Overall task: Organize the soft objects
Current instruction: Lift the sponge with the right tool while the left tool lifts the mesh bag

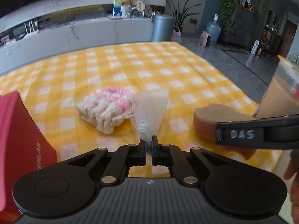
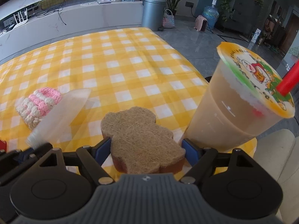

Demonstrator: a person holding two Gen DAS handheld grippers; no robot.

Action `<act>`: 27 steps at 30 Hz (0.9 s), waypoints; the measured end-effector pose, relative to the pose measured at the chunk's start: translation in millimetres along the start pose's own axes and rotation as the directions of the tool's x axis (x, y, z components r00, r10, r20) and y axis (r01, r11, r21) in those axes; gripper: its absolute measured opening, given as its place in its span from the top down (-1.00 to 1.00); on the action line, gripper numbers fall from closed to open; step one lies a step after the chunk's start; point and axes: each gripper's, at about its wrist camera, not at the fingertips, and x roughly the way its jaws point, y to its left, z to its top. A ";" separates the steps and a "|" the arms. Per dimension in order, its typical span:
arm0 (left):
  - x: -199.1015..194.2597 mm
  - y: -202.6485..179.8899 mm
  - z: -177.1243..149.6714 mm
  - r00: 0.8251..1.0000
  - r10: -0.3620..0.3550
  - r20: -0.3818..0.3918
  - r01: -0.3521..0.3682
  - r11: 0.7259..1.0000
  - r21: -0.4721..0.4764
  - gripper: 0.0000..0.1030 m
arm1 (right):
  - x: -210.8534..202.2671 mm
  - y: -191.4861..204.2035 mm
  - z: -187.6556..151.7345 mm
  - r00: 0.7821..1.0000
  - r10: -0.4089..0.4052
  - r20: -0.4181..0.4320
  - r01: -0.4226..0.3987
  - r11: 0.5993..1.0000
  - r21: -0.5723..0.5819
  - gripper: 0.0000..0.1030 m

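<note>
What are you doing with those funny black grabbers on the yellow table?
A person is tidying soft things with a grabber in each hand. The left gripper is pinched shut on the cap end of a clear squeezy tube, lifted off the checked cloth. The right gripper sits around a bear-shaped brown sponge, its jaws beside it. A pink and white knitted piece lies on the cloth, and a milk tea cup stands nearby.

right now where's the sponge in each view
Left wrist: sponge at right of middle, partly behind the right gripper's arm.
Right wrist: sponge at bottom centre, between the right gripper's open fingers.
Shared landmark: the pink and white knit, left of the sponge in both.
</note>
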 end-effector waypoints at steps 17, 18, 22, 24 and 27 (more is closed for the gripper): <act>-53.2 -15.4 14.8 0.991 -0.008 0.136 0.012 1.000 -0.029 0.92 | -40.1 -19.7 5.8 0.978 0.105 0.182 -0.123 0.988 0.091 -0.54; -57.6 -15.5 15.1 0.990 -0.007 0.141 0.012 0.999 -0.034 0.92 | -45.8 -22.4 6.8 0.971 0.123 0.207 -0.147 0.984 0.104 -0.54; -78.9 -12.8 18.8 0.984 -0.005 0.178 0.012 0.999 -0.041 0.92 | -59.8 -26.9 9.5 0.946 0.196 0.260 -0.237 0.962 0.136 -0.54; -91.9 -8.2 22.5 0.979 0.007 0.203 0.002 0.999 -0.045 0.92 | -62.0 -25.5 10.4 0.936 0.215 0.277 -0.260 0.956 0.138 -0.54; -113.7 -2.6 27.2 0.972 0.020 0.236 -0.009 0.999 -0.047 0.92 | -61.6 -24.6 11.9 0.928 0.251 0.277 -0.301 0.941 0.153 -0.54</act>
